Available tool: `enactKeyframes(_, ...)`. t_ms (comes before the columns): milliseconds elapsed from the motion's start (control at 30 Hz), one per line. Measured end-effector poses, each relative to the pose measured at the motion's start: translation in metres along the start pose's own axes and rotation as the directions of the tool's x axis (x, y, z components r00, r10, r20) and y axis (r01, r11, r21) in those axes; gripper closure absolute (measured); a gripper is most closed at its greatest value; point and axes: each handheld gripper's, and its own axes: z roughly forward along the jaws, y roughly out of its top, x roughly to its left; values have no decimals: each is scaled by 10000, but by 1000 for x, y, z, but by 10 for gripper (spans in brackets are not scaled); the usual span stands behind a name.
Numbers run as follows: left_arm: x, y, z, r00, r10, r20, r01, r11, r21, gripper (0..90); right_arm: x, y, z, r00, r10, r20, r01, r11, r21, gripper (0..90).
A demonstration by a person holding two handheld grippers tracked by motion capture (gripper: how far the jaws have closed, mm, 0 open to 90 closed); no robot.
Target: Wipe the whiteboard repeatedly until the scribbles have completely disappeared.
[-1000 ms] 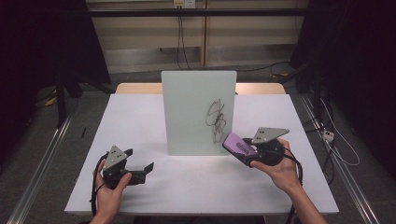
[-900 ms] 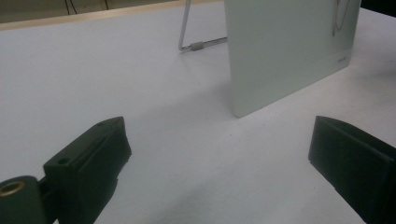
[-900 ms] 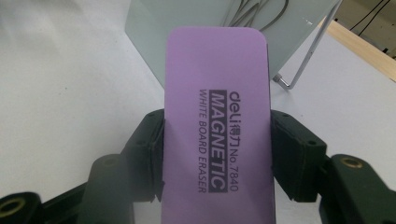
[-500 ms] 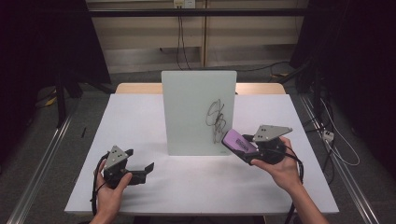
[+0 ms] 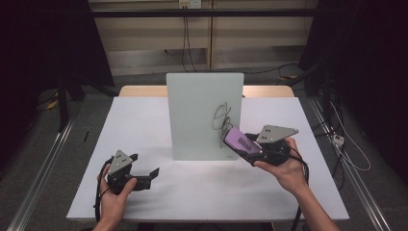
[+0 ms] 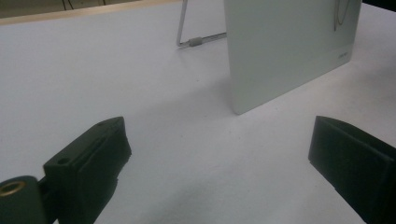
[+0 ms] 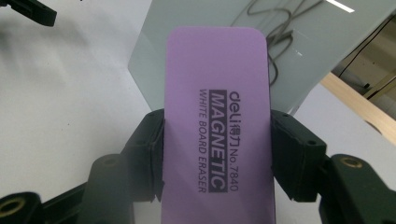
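Right gripper (image 5: 239,144) has its jaws clamped on the purple eraser (image 7: 217,116), held right of centre in the high view, just below the black scribble (image 5: 222,118) on the upright whiteboard (image 5: 197,110).

Best approach: press the eraser's face flat to the glossy, rigid panel and wipe with light pressure so the wire stand (image 6: 198,39) holds.

Left gripper (image 5: 146,177) rests lower left on the matte white counter (image 5: 144,120), jaws wide, empty.

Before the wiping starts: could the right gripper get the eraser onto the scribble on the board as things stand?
Probably yes: the right gripper holds the eraser just below the scribble, nothing between.
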Motion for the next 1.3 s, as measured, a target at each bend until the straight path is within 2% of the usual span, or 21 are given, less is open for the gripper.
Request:
enactKeyframes(467, -2, 1, 0, 9999, 144, -34, -144, 9999, 39, 48, 2, 20, 8, 9972, -658, 344, 683, 9947, -773, 423)
enactKeyframes(700, -1, 2, 0, 9999, 158, 10, -158, 9999, 57, 48, -1, 28, 13, 9924, -959, 775, 1026, 9909, -870, 423)
enactKeyframes(767, -1, 1, 0, 9999, 145, -36, -145, 9999, 27, 48, -3, 32, 15, 9898, -1065, 950, 1157, 9886, -965, 423)
enactKeyframes(800, -2, 2, -1, 9998, 199, -76, -199, 9998, -9, 48, -3, 34, 16, 9854, -1165, 1245, 1298, 9860, -1043, 423)
enactKeyframes(900, -3, 3, -2, 9990, 437, -104, -437, 9990, -54, 48, -6, 40, 18, 9785, -1246, 1641, 1453, 9820, -1206, 423)
enactKeyframes(1200, -2, 2, -1, 9997, 236, 19, -236, 9997, 18, 48, -13, 59, 24, 9563, -1751, 2341, 2072, 9709, -1204, 423)
enactKeyframes(1300, -2, 2, -1, 9997, 235, 16, -235, 9997, 19, 48, -15, 64, 27, 9539, -1820, 2387, 2141, 9699, -1161, 423)
